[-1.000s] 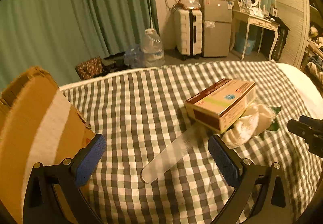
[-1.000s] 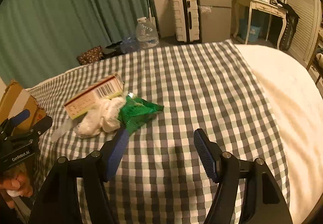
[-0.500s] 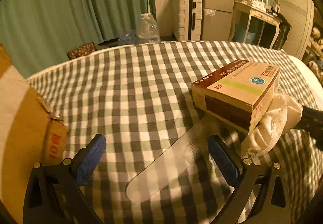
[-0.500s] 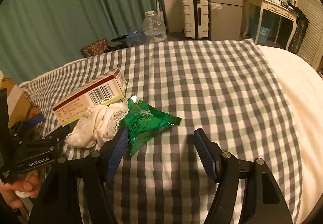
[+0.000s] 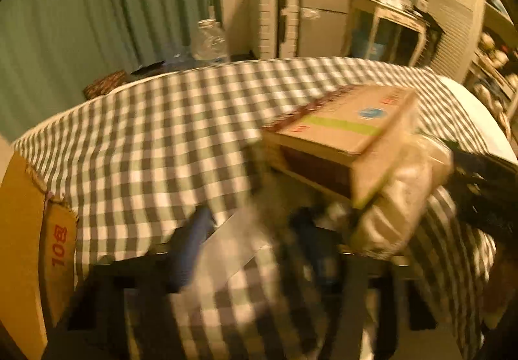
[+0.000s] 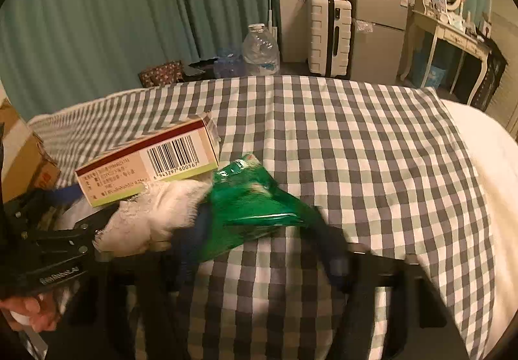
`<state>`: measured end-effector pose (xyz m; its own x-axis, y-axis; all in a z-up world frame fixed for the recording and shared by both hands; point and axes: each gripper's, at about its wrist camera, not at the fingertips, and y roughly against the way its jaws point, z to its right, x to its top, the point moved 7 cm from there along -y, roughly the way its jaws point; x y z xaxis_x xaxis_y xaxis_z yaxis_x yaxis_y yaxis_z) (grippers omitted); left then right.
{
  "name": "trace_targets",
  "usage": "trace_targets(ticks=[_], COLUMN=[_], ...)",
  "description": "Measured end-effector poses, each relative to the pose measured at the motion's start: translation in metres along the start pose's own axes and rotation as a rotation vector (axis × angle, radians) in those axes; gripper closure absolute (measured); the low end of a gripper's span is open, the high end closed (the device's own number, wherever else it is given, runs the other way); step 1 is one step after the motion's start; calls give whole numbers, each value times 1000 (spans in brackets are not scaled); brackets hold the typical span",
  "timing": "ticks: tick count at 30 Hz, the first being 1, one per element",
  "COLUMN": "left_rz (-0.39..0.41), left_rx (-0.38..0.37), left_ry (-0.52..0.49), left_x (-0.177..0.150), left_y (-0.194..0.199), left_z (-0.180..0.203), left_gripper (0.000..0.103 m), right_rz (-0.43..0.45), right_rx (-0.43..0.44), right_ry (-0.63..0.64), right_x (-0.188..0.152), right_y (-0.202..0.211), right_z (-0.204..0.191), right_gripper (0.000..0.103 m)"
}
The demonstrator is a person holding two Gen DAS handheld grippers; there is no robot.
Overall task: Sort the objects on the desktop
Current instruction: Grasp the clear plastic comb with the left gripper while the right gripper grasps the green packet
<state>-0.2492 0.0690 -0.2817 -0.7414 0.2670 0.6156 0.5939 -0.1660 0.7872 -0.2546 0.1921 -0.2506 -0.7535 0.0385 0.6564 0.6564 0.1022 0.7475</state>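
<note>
1. Both of your grippers are now lower and nearer the pile than a second ago.
2. Your left gripper [image 5: 252, 249] is closing around the clear comb [image 5: 226, 249]; blur is hiding contact.
3. Your right gripper [image 6: 262, 243] is closing around the green packet [image 6: 255, 207]; can't tell contact.
4. Behind, the carton [image 6: 152, 162] is lying on the white cloth [image 6: 152, 214], on the checked cloth [image 6: 356, 149].

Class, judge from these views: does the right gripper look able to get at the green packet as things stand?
Probably yes. The right gripper has its closing jaws on either side of the green packet, with nothing lying over that end. Only the packet's far corner is tucked against the white cloth beneath the box.
</note>
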Motion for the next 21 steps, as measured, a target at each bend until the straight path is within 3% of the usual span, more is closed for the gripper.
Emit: trace_targets(ticks=[4, 5, 7, 9, 21], left_rz=[-9, -11, -2, 15, 38], left_rx=[-34, -42, -58, -42, -63], left_ry=[-13, -6, 5, 3, 42], left_x=[-1, -1, 2, 5, 8], left_y=[8, 10, 16, 23, 44], left_z=[3, 2, 0, -2, -13], left_gripper=[71, 74, 92, 97, 101], right_rz=[-6, -7, -4, 1, 77], right_rx=[14, 14, 8, 1, -58], right_ry=[-31, -37, -48, -48, -64], right_x=[-3, -4, -4, -3, 9], right_y=[5, 7, 11, 16, 52], right_z=[10, 11, 15, 16, 30], right_gripper=[59, 68, 68, 68, 68])
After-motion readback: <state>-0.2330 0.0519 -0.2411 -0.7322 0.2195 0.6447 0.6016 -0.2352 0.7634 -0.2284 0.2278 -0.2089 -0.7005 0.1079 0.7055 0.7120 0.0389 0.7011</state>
